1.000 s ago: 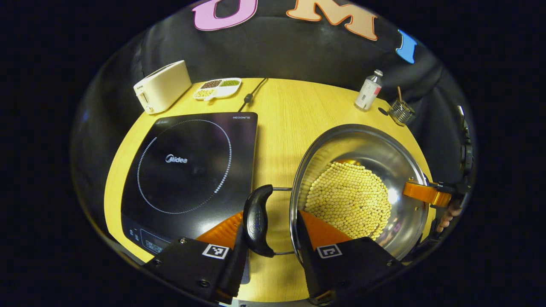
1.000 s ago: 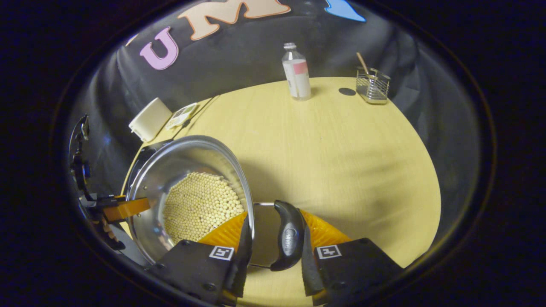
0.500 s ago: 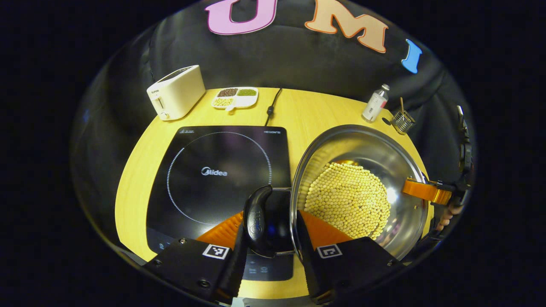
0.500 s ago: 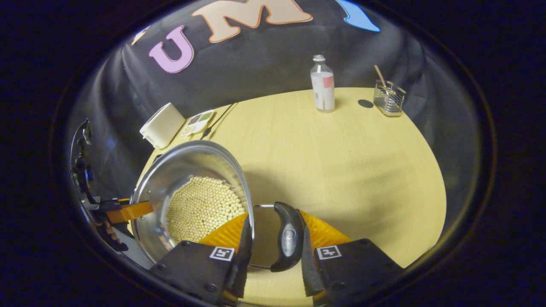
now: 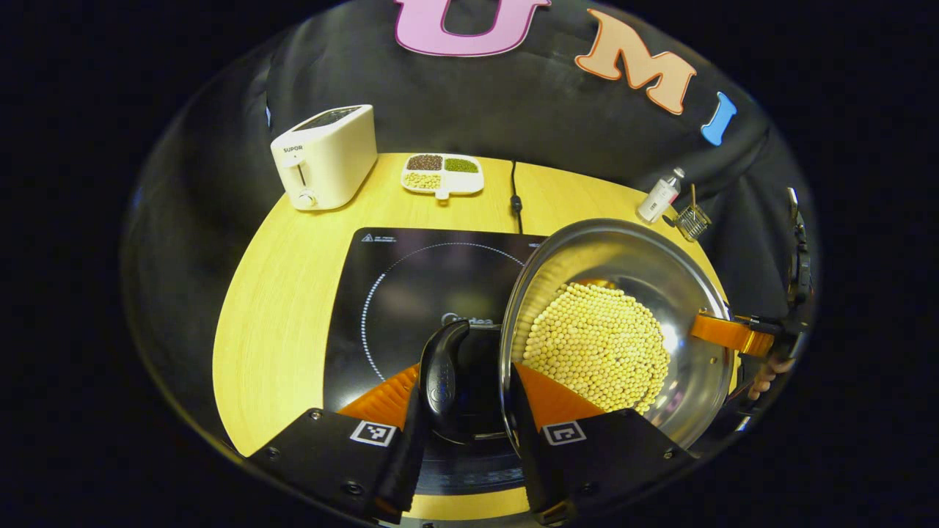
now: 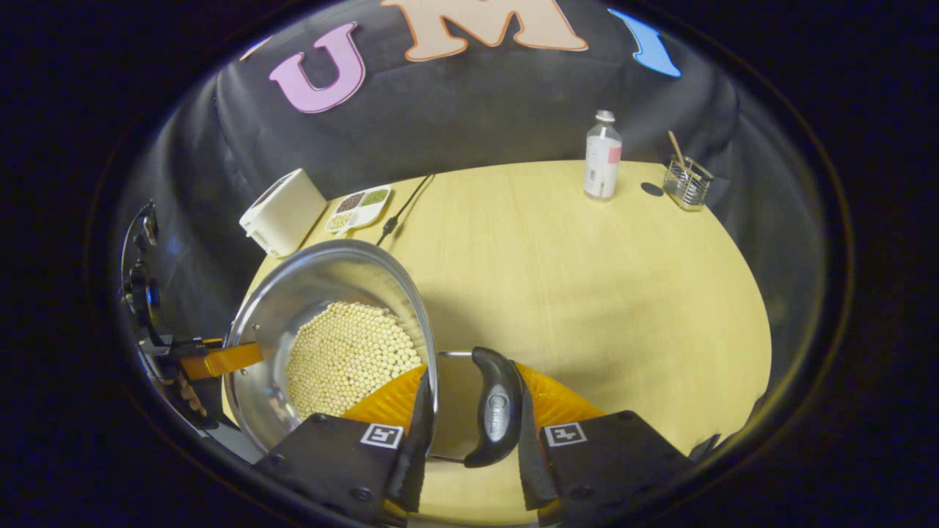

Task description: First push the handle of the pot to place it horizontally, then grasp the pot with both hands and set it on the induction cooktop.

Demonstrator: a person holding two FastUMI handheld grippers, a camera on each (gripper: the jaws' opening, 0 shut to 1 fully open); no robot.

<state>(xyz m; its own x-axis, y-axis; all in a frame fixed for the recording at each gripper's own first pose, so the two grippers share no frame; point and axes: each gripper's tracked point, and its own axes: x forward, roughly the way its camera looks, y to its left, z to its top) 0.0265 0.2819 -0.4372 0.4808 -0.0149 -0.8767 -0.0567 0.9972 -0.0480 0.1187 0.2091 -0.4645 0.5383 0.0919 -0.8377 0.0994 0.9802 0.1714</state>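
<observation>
A steel pot with yellow beans in it hangs above the right part of the black induction cooktop. My left gripper is shut on the pot's black left handle and the rim, one finger outside the handle and one inside the pot. My right gripper is shut the same way on the pot's right handle and rim, beside the pot. Each view shows the other gripper's finger at the pot's far rim, with a hand behind it.
A cream toaster, a divided dish of beans and the cooktop's cable sit at the table's back. A small bottle and a wire basket stand at the back right. Bare wooden table lies right of the pot.
Both grippers have carried the pot leftwards from the bare table; the cooktop now lies under the pot's left handle and left side. The grip on both handles is unchanged.
</observation>
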